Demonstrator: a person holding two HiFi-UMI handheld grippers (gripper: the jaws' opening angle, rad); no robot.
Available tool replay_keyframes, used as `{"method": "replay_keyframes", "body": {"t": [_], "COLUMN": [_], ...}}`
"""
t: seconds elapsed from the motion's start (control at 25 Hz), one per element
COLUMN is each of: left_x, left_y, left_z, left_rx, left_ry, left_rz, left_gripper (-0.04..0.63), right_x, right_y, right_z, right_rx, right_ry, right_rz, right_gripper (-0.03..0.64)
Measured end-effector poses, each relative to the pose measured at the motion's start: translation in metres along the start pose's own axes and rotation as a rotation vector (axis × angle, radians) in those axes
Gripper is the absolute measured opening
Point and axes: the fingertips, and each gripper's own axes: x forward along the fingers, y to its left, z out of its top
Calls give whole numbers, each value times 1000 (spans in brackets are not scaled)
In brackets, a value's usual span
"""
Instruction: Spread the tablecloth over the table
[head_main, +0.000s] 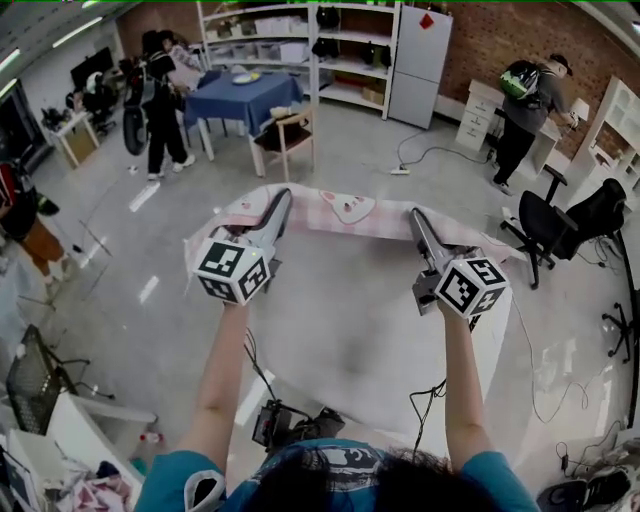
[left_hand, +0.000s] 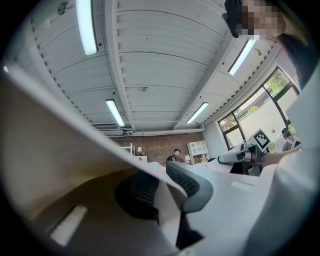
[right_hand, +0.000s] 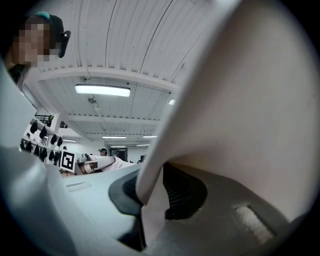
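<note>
Head view: a person, arms stretched fwd, holds a tablecloth (head_main: 345, 208) up by one edge with two hand-held grippers, in a workshop with a brick back wall. The only print on show is the black-and-white square code on each marker cube, left (head_main: 232, 270) and right (head_main: 472, 285). The cloth is pink w/ a faint check and white animal-like motifs, and runs as a rumpled band across the far side betw. the two gripper tips. A pale surface (head_main: 360, 320) spreads beneath both arms; can't tell if it is table or more cloth. Left gripper (head_main: 282, 202) bites the band near its left end, right gripper (head_main: 418, 218) near its right end, the two well apart. In the left gripper view the left gripper (left_hand: 165, 182) has its ribbed dark pads closed on the fabric, which here shows cream and plain (left_hand: 60, 140) and sweeps up and to the left from the jaws; the other gripper (left_hand: 240, 156) shows at right. In the right gripper view the right gripper (right_hand: 152, 192) likewise pinches the cloth (right_hand: 240, 100), a sheet rising up and to the right over the lens, w/ the left gripper (right_hand: 92, 165) in the distance. Behind: a blue-covered table (head_main: 245, 95) and bystanders.
</note>
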Motion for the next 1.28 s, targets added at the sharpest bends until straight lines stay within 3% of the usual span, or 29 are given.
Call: {"method": "replay_keyframes", "body": {"t": [0.2,0.36,0.6,0.72,0.8,0.92,1.12,1.28], "left_x": [79,137,216,232,230,229,216,198], "left_y": [19,17,-20,-52,-75,-97,-131,-164], "left_z": [2,21,62,79,76,41,-57,-99], "left_rx": [-70,-58,41,118,124,40,-179,-259], "left_ry": [-59,-140,-243,-343,-393,-358,-185,-81], "left_rz": [-95,-154,-237,-274,-310,-351,-405,-420], "left_gripper": [66,64,67,69,72,72,72,72], "right_x": [29,40,17,-13,-35,-60,-100,-138], "right_y": [-55,-94,-139,-146,-150,-158,-172,-177], "right_z": [23,65,140,168,171,146,70,31], "right_rx": [-18,-84,-262,-399,-447,-438,-378,-285], "right_ry": [-30,-86,-185,-234,-228,-159,-10,57], "right_rz": [-65,-111,-205,-252,-284,-323,-399,-427], "right_gripper": [48,48,48,48,48,49,48,48]}}
